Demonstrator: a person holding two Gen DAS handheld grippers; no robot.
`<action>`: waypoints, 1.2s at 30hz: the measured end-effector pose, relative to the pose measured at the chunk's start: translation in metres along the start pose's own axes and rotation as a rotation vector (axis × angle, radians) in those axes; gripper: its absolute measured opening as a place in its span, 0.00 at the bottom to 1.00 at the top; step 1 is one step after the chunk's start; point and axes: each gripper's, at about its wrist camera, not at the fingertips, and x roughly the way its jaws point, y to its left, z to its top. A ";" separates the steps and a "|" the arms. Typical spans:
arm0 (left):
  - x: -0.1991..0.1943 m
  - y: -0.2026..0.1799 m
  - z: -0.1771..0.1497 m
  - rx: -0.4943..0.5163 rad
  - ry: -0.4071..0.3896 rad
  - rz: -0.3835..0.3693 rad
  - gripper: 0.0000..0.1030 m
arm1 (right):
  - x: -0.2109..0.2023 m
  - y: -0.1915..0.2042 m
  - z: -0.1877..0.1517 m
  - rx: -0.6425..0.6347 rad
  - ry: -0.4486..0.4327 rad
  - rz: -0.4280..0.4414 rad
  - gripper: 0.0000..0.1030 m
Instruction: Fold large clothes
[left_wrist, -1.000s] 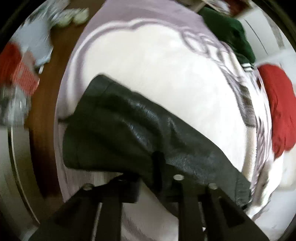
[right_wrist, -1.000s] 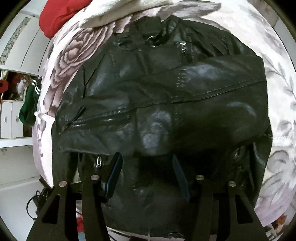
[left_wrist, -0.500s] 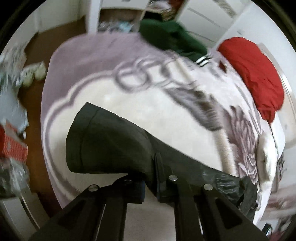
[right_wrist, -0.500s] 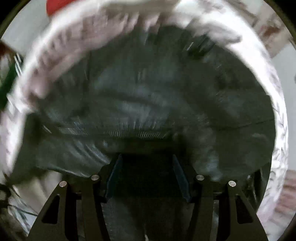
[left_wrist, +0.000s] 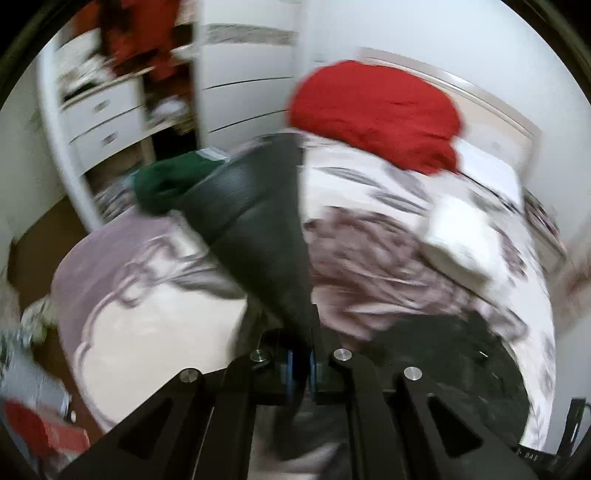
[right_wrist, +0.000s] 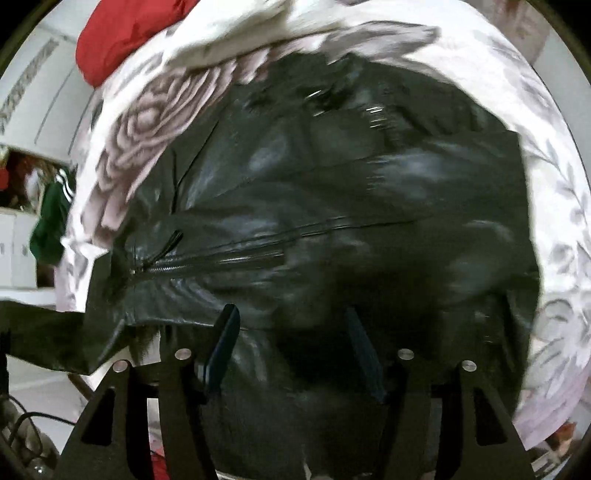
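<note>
Left hand-held gripper (left_wrist: 299, 363): jaws together, clamped on the black jacket's sleeve (left_wrist: 258, 229). Sleeve is lifted clear of the bed (left_wrist: 147, 332) and runs up and away from the pads toward the cupboards (left_wrist: 107, 114); frame is motion-blurred.

Right hand-held gripper (right_wrist: 291, 350): jaws apart, and they have just been opening a bit further. It hangs pointing steeply down over the lower half of the jacket (right_wrist: 332, 206). Leather lies between and under the fingers (right_wrist: 225, 343), but the pads aren't pressing on it, so no grip there.

Jacket body lies flat on the flowered bedspread (right_wrist: 147, 122), pocket zip (right_wrist: 214, 258) facing up, collar end toward the headboard. Near it on the bed: a red cloth (left_wrist: 376, 110), a white folded piece (left_wrist: 458, 236), a green garment (left_wrist: 166, 181) at the edge.

Step, as I read it: sleeve fold, carrying the sleeve in over the body. Body isn't folded in half yet.

Next move calls for: lay the sleeve flat across the chest before letting go. Leather is stiff and slick, so it'll likely spring back or slide. The right one is placed to pin the body down.
</note>
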 end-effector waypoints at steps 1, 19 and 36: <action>-0.002 -0.028 -0.004 0.040 -0.002 -0.026 0.03 | -0.010 -0.018 0.000 0.026 -0.006 0.015 0.62; 0.073 -0.345 -0.177 0.583 0.354 -0.178 0.08 | -0.074 -0.280 -0.030 0.321 -0.011 -0.024 0.62; 0.079 -0.145 -0.093 0.269 0.377 0.205 0.94 | -0.060 -0.222 0.045 0.213 0.079 0.319 0.66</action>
